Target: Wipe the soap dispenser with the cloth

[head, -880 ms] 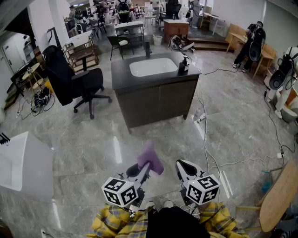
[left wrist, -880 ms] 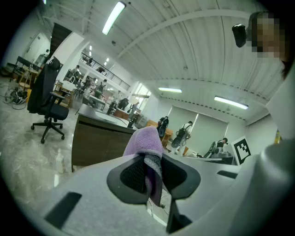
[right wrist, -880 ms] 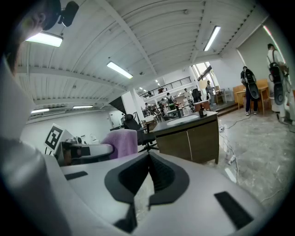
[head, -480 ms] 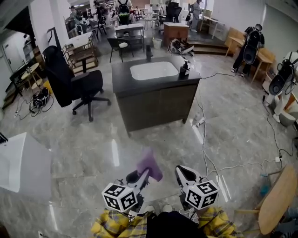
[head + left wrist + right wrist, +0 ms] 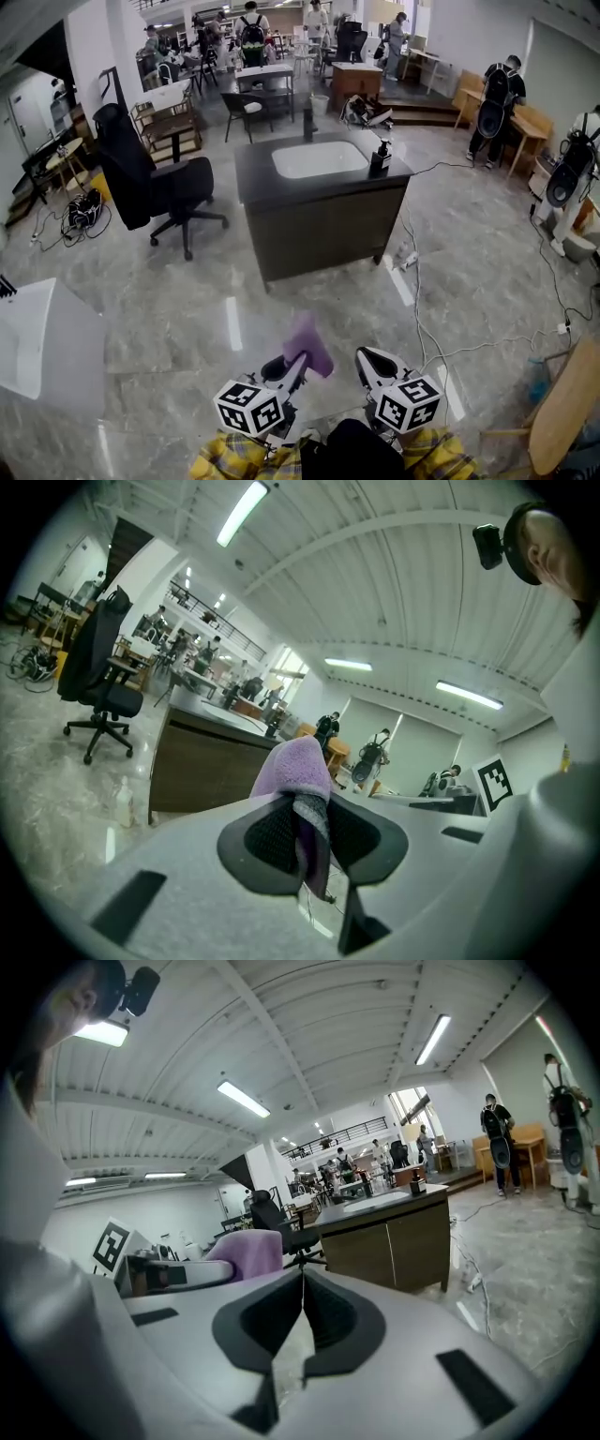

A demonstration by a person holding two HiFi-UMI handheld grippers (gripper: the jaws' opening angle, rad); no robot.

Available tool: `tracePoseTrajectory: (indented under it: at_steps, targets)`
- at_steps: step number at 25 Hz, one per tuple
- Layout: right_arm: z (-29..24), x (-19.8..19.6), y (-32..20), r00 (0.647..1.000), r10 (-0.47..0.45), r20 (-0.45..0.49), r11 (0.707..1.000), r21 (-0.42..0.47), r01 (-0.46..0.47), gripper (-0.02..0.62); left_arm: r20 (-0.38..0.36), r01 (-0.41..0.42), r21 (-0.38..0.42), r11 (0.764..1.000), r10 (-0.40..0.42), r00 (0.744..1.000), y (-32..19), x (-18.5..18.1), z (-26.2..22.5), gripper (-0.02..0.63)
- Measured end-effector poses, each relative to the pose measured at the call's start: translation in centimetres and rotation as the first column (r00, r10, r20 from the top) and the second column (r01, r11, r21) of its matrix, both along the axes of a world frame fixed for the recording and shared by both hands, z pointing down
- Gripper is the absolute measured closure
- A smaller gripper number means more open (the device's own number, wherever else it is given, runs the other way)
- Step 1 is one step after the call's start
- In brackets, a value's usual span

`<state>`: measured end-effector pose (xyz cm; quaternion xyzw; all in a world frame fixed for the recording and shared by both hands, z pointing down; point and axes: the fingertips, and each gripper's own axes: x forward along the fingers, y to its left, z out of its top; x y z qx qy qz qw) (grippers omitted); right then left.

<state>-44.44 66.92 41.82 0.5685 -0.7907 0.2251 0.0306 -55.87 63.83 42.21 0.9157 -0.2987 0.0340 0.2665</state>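
A dark soap dispenser (image 5: 380,157) stands on the right end of a dark sink cabinet (image 5: 323,220), far ahead of both grippers; it also shows small in the right gripper view (image 5: 415,1182). My left gripper (image 5: 296,357) is shut on a purple cloth (image 5: 307,343), which sticks up from between its pads (image 5: 298,772). The same cloth (image 5: 246,1252) appears at the left of the right gripper view. My right gripper (image 5: 364,357) is shut with nothing between its jaws (image 5: 303,1299). Both are held low over the floor, close to the person's body.
A white basin (image 5: 307,158) and a faucet (image 5: 307,122) sit in the cabinet top. A black office chair (image 5: 155,187) stands to the left. Cables (image 5: 424,281) trail on the floor right of the cabinet. A white block (image 5: 42,342) is at the left, a wooden table edge (image 5: 567,403) at the right. People stand beyond.
The view has lifted a little, so the cabinet sits slightly lower and nearer in the frame. Both grippers keep their pose, the cloth still held in the left one.
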Motion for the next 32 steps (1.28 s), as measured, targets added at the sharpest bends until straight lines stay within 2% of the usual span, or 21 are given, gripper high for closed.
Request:
tracePoseTrajectory:
  at_steps: [6, 16, 32]
  targets:
    - [0.8, 0.5, -0.4, 1.000, 0.014, -0.005, 1.000, -0.024, -0.015, 0.589, -0.010, -0.031, -0.034, 0.999, 0.031, 0.999, -0.7, 1.1, 1.2, 0.541]
    - [1.0, 4.4, -7.0, 1.000, 0.011, -0.001, 1.000, -0.017, -0.011, 0.589, 0.009, -0.037, -0.024, 0.999, 0.037, 0.999, -6.6, 5.0, 0.9, 0.541]
    - [0.8, 15.9, -19.8, 0.999, -0.049, -0.003, 0.999, 0.001, 0.049, 0.589, 0.010, 0.006, -0.001, 1.000, -0.006, 1.000, -18.9, 16.3, 0.1, 0.541]
